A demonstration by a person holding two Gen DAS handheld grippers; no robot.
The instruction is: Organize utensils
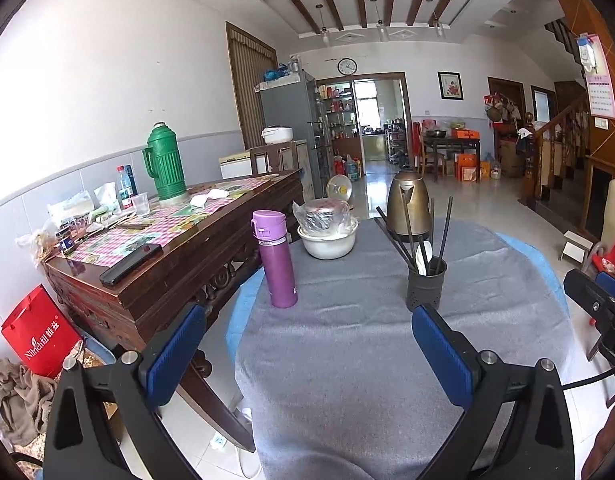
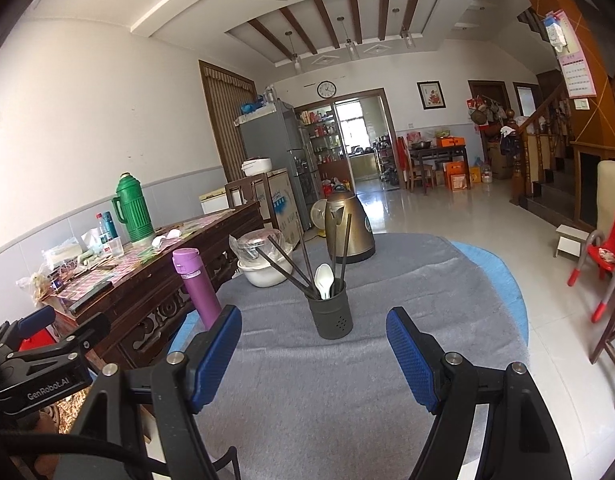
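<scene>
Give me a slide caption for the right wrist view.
Open right gripper faces a utensil holder with chopsticks and a white spoon on the grey-clothed table.

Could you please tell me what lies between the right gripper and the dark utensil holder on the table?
Nothing: in the right wrist view only bare grey cloth separates the open right gripper from the utensil holder.

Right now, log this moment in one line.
left gripper open, empty | right gripper open, empty | utensil holder upright on grey cloth | chopsticks, spoon inside

Both wrist cameras look slightly downward along the grey-clothed table [image 1: 347,360]; both share the nearby utensil holder [image 2: 334,316]; right view sits closer
</scene>
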